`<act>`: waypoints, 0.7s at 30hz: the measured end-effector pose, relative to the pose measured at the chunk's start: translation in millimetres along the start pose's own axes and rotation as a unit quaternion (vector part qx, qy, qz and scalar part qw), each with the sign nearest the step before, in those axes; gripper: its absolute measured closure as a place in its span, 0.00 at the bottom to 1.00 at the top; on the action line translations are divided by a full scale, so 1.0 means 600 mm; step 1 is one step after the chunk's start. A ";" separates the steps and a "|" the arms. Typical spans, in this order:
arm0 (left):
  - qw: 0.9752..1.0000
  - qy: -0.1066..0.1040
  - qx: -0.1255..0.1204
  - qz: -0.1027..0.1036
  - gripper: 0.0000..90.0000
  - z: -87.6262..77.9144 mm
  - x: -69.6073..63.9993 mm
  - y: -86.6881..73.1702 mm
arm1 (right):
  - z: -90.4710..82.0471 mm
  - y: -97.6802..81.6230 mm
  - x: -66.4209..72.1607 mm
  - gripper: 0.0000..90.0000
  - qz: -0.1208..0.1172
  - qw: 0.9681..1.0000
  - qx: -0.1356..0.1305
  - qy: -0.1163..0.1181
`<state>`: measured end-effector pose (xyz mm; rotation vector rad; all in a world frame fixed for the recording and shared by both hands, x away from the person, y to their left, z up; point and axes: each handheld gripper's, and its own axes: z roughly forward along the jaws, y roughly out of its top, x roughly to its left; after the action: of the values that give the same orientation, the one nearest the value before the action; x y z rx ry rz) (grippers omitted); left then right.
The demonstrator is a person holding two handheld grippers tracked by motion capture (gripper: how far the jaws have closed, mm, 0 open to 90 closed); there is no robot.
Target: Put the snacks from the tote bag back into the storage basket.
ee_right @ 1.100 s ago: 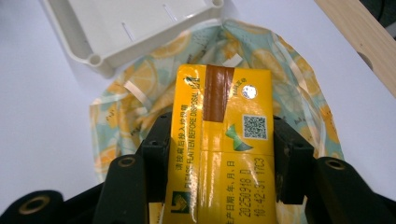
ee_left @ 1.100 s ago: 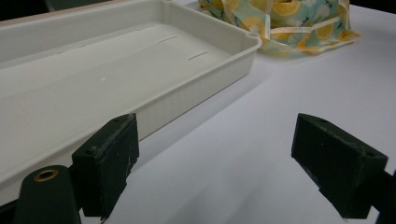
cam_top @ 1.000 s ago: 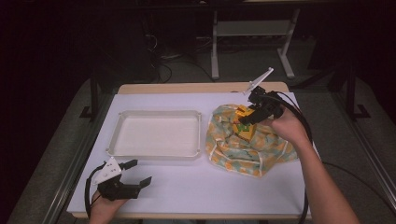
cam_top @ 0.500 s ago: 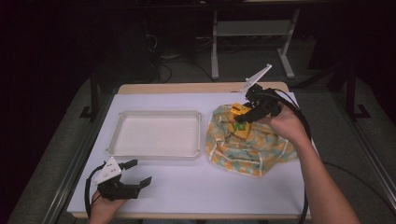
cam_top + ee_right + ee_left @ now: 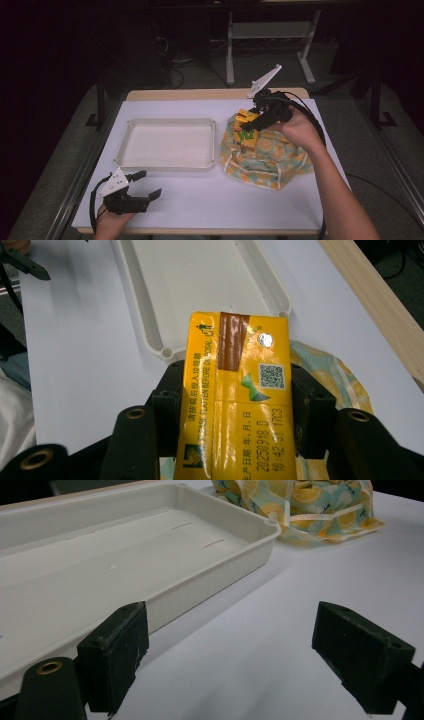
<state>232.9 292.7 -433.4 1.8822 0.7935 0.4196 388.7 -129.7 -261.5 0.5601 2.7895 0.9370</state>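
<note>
right gripper [image 5: 248, 123] clamps carton [image 5: 247, 134] aloft

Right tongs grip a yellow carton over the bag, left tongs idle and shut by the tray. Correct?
Not quite: the left tongs are open, jaws wide apart with nothing between them, as the left gripper view shows. The rest holds: right tongs grip the carton over the bag, by the tray.

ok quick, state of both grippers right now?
Left gripper: open, jaws wide apart, nothing between them, low over the table.
Right gripper: shut on the yellow drink carton, held above the lemon-print cloth bag.
</note>
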 end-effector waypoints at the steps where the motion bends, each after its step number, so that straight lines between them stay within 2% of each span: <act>1: 1.000 0.000 0.001 0.000 0.16 0.000 0.000 0.000 | 0.002 0.002 0.000 0.55 -0.003 1.000 0.000 0.001; 11: 1.000 0.001 0.002 0.004 0.16 -0.001 0.002 0.000 | 0.022 0.024 0.017 0.55 -0.024 0.999 -0.001 0.026; 21: 1.000 0.001 0.001 0.003 0.16 -0.002 0.003 0.000 | 0.040 0.043 0.026 0.55 -0.044 0.998 -0.010 0.036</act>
<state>233.3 294.6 -432.8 1.8862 0.7906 0.4239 388.3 -91.5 -265.4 0.4042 2.8383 0.9835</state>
